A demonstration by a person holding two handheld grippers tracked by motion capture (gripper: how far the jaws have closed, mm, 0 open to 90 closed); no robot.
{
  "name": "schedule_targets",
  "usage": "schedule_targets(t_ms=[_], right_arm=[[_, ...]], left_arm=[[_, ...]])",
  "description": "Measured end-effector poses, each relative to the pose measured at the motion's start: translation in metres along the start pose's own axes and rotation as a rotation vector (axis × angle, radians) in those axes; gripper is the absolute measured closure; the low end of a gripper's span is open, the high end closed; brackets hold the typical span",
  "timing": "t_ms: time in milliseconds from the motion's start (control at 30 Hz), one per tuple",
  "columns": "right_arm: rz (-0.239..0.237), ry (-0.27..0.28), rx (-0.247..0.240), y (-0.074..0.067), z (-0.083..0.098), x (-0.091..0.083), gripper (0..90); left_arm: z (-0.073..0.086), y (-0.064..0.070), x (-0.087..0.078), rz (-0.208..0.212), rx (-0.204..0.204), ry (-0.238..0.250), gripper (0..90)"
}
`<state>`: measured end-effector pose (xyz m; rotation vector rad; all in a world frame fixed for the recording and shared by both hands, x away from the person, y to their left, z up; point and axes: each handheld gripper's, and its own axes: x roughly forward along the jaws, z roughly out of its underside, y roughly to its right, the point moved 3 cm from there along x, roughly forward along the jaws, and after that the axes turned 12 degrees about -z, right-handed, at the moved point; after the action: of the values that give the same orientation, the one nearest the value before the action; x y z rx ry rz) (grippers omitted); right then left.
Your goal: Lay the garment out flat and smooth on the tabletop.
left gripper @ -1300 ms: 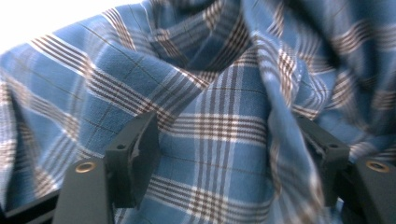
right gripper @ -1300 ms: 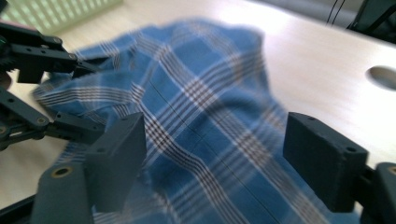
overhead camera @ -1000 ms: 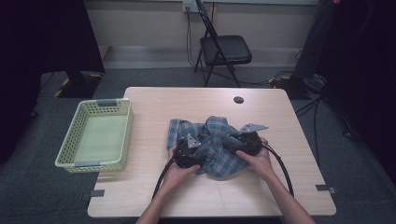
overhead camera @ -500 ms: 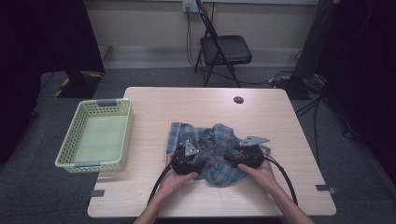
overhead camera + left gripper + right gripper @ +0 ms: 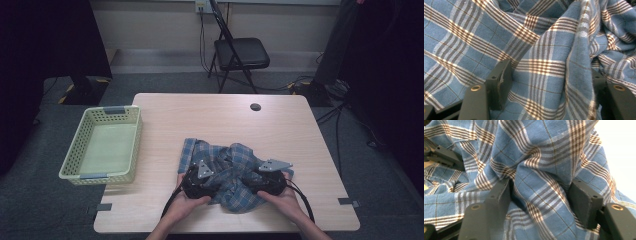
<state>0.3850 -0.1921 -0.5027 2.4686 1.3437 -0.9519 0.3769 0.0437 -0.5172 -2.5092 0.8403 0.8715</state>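
Where bunched plaid cloth (image 5: 230, 172) buries their tips, both tools' jaws stand apart, grip unclear.

Left gripper (image 5: 200, 176) and right gripper (image 5: 267, 175): both are showing black bodies, each carrying a grey three-cornered plate on top with small dark screw holes. A black cable is trailing from each. In the gripper views the jaws are appearing matte black, blocky, with brass-coloured screw inserts. Forearms are showing bare, no sleeves.
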Motion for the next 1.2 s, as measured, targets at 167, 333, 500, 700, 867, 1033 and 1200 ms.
schedule_targets(t_ms=[167, 333, 500, 700, 867, 1033, 1200], right_arm=[[0.012, -0.016, 0.01, -0.013, 0.007, -0.008, 36.7], [0.01, -0.014, 0.013, -0.022, 0.014, -0.016, 36.7], [0.04, -0.013, 0.019, -0.033, 0.019, -0.022, 36.8], [0.029, 0.017, 0.018, -0.033, 0.011, -0.029, 34.5], [0.023, 0.053, -0.021, -0.036, -0.006, -0.04, 32.6], [-0.007, 0.13, -0.082, -0.049, -0.036, -0.048, 32.9], [-0.082, 0.142, -0.167, -0.069, -0.064, -0.039, 34.7]], left_arm=[[0.004, 0.009, -0.007, 0.015, 0.019, -0.007, 35.8], [0.007, 0.017, -0.014, 0.032, 0.026, -0.015, 35.8], [0.012, 0.019, -0.02, 0.044, 0.029, -0.015, 35.8], [0.011, 0.008, -0.029, 0.061, 0.025, -0.018, 30.5], [0.013, 0.0, -0.032, 0.054, 0.009, 0.001, 26.7], [0.013, 0.003, -0.027, 0.036, 0.029, -0.02, 27.0], [0.013, 0.004, -0.023, 0.02, 0.039, -0.03, 29.3]])
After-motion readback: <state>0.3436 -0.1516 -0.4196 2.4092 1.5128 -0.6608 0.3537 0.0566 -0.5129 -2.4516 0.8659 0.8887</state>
